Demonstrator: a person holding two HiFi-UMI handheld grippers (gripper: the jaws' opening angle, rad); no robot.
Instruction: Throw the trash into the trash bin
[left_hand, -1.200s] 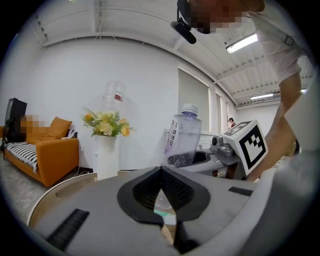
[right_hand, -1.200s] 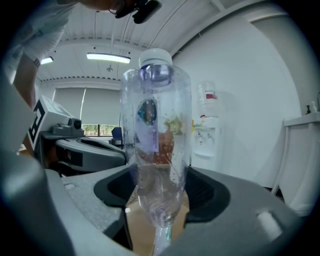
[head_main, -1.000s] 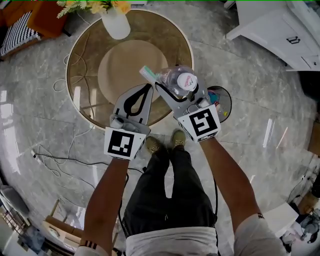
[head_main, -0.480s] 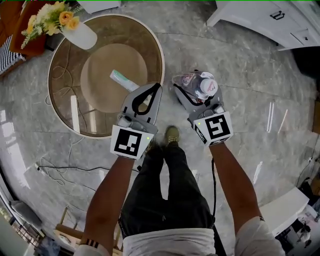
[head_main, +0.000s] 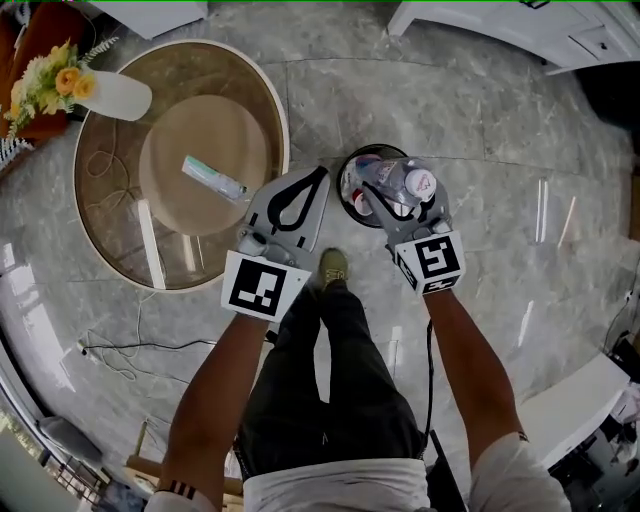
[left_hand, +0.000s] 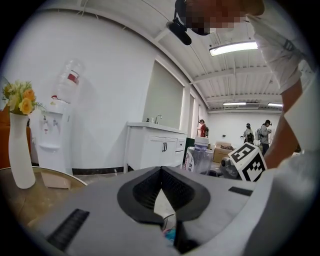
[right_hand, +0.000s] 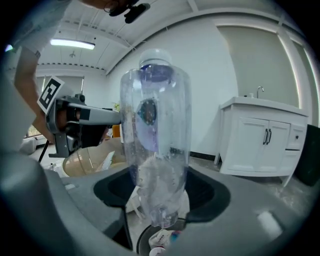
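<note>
Arms: both forearms reached forward, side by side | Right tongs (head_main: 398, 200): clamped on bottle (head_main: 402, 182), held over the bin (head_main: 345, 178) on the floor | Left tongs (head_main: 320, 176): closed, empty, just left of bin | Bottle: clear, crumpled, white-capped, labelled, cap up.

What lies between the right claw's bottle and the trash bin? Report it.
Nothing but air: in the right gripper view the bottle hangs right over the trash bin, whose mouth is open.
</note>
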